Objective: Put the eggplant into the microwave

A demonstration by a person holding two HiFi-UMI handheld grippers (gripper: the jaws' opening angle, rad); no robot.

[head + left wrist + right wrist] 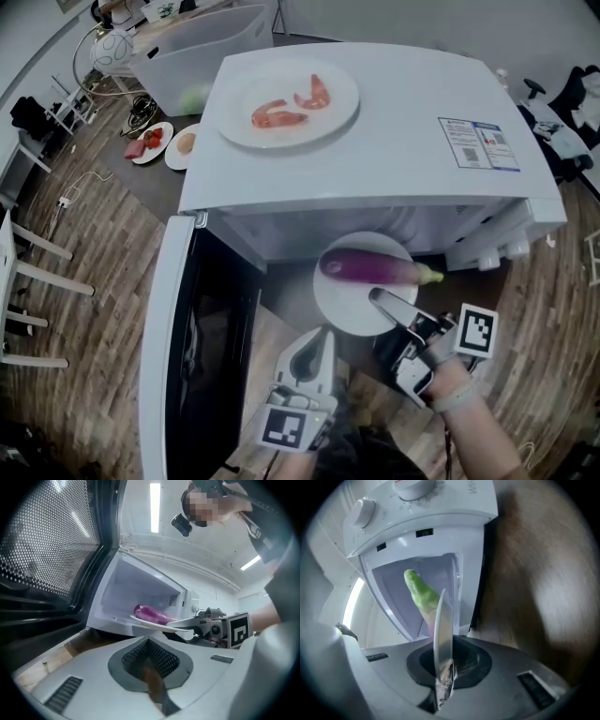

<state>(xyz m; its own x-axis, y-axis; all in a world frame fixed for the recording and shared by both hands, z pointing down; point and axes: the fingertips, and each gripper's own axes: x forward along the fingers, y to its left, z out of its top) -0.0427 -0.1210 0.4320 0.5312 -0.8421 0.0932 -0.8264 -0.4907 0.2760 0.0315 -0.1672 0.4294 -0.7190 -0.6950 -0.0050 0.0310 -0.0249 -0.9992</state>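
A purple eggplant (370,269) with a green stem lies on a small white plate (339,307) at the mouth of the open white microwave (394,150). My right gripper (380,300) is shut on the plate's near rim and holds it level. In the right gripper view the plate (443,630) stands edge-on between the jaws, with the eggplant's green stem end (419,592) beyond it. The left gripper view shows the eggplant (152,614) against the white cavity. My left gripper (317,342) hangs lower left of the plate, shut, with nothing in it.
The microwave door (178,356) is swung open to the left. A large plate with shrimps (289,101) sits on top of the microwave. Two small food plates (150,142) and a white bin (202,47) stand at the back left. The control knobs (363,513) are on the microwave's right.
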